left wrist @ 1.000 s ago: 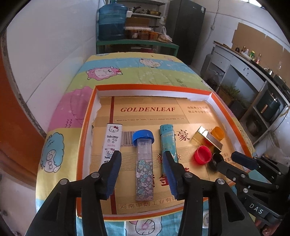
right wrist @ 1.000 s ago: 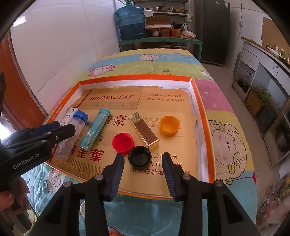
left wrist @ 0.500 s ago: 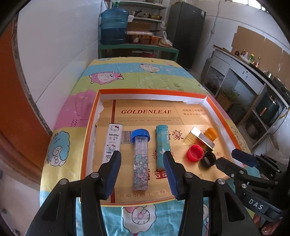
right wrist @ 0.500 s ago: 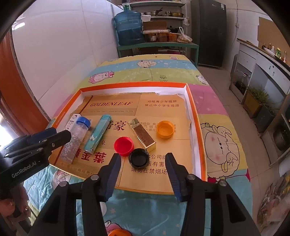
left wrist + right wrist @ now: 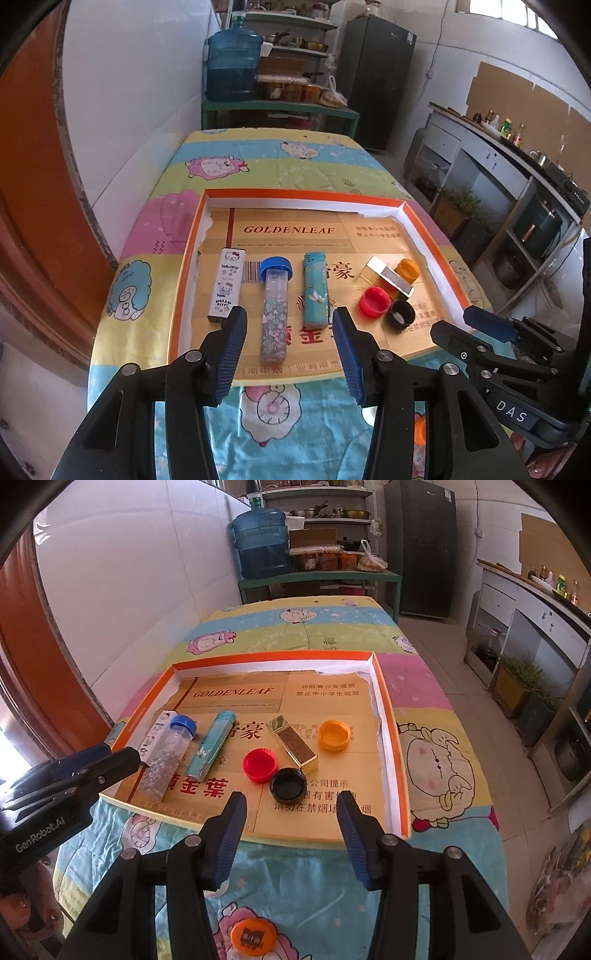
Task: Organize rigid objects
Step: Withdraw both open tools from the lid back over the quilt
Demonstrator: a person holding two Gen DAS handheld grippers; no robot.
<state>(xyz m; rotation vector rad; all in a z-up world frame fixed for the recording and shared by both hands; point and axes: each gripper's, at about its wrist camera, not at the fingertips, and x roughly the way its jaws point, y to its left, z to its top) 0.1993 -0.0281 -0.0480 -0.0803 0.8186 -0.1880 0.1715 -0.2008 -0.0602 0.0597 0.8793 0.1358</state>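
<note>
Orange-rimmed, the shallow tray (image 5: 391,716) lies on the cartoon-print blanket (image 5: 436,768) and holds everything in a loose row: a white Hello Kitty case (image 5: 227,284), a blue-capped floral tube (image 5: 275,314), a teal lighter (image 5: 316,291), a gold lighter (image 5: 293,744), and three caps (red (image 5: 260,765), black (image 5: 288,783), orange (image 5: 334,735)). The left gripper (image 5: 290,343) hangs above the tray's near edge, jaws spread and empty. The right gripper (image 5: 291,825) does likewise just short of the black cap.

The tray (image 5: 391,738) rim is orange; caps are red (image 5: 259,765), black (image 5: 287,784) and orange (image 5: 334,735); the lighter (image 5: 210,745) is teal.
</note>
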